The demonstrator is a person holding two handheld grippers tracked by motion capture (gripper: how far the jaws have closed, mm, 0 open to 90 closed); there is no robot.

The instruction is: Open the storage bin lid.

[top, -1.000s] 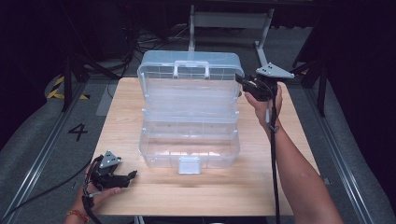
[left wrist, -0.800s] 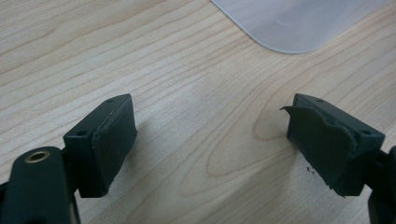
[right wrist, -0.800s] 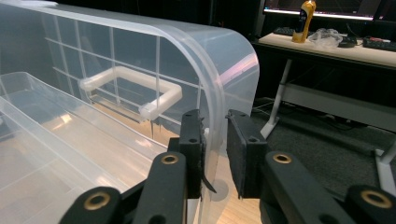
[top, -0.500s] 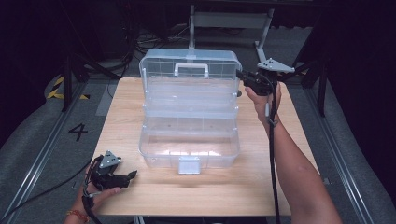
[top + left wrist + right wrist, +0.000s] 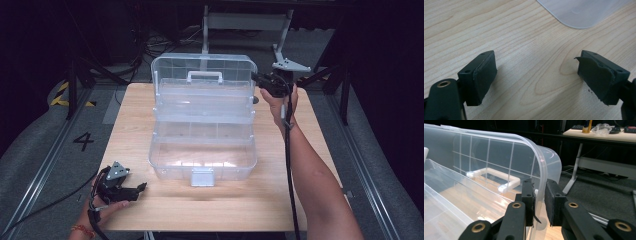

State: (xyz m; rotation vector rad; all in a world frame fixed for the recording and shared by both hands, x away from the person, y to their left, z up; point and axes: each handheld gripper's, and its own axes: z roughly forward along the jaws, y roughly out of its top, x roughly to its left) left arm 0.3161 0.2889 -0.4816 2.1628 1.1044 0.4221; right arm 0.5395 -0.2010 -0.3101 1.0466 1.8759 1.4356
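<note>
Right now my right gripper [image 5: 539, 202] has its fingers clamped on the lid [image 5: 537, 170] edge of the clear box [image 5: 202, 150], which sits open mid-table. Left gripper [image 5: 536, 77] rests near the front-left corner, fingers apart, empty. Thin, slick plastic: I judge a careless pull could slip the grip or drag the whole box.

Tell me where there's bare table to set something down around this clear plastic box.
Bare wood lies left of the clear box, between it and the table edge, and along the front strip from the left gripper to the right forearm. The back right is crowded: the right gripper pinches the lid edge.
</note>
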